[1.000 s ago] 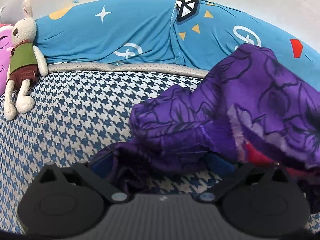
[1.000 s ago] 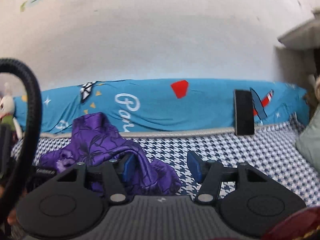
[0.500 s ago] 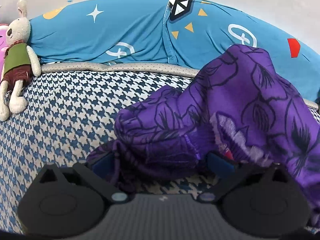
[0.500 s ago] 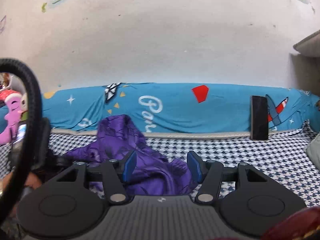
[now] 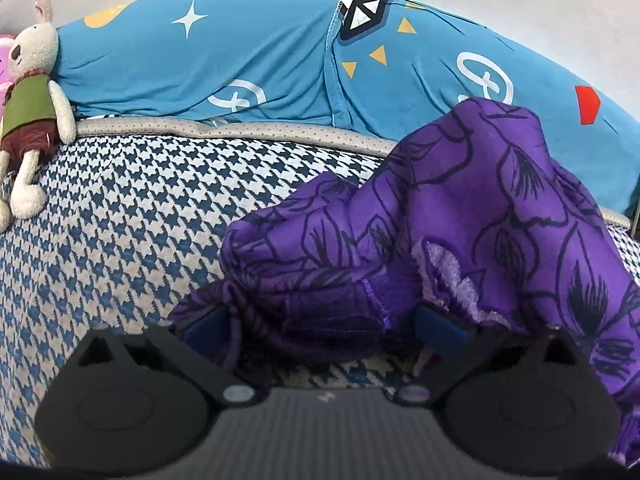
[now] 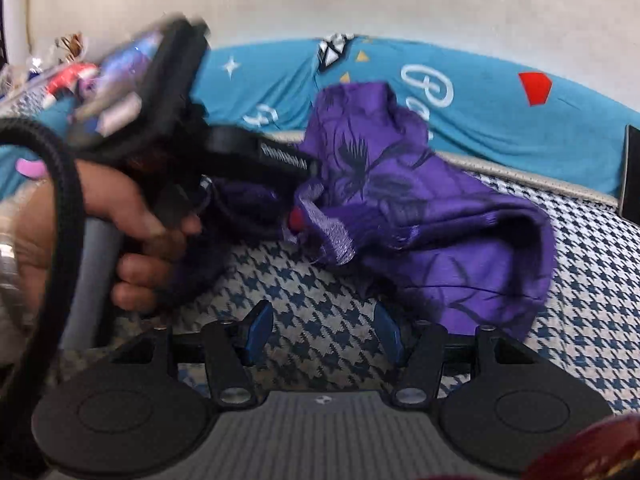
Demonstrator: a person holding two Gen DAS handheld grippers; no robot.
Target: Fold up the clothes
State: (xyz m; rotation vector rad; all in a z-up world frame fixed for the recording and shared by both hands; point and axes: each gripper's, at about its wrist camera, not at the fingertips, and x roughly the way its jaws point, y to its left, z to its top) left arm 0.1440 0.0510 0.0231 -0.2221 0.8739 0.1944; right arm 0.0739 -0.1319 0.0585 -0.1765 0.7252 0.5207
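Note:
A crumpled purple garment (image 5: 460, 216) with a dark floral print lies heaped on the blue-and-white houndstooth bed cover (image 5: 120, 216). My left gripper (image 5: 322, 328) is open, its blue pads (image 5: 204, 328) wide apart with a bunched fold of the garment lying between them. In the right wrist view the garment (image 6: 440, 216) spreads to the right, and a hand (image 6: 132, 216) at the left holds the left tool, whose tips are buried in the cloth. My right gripper (image 6: 324, 332) is open just above bare bed cover, a little short of the garment's near edge.
A long blue printed bolster (image 5: 260, 60) runs along the wall behind the bed. A stuffed rabbit (image 5: 32, 92) leans at its left end. A black cable (image 6: 60, 208) loops at the left of the right wrist view. A black object (image 6: 632, 172) stands at the far right.
The right gripper has swung left and dipped toward the bed, so the garment and the hand with the left tool now fill its view. The left gripper has edged slightly into the garment.

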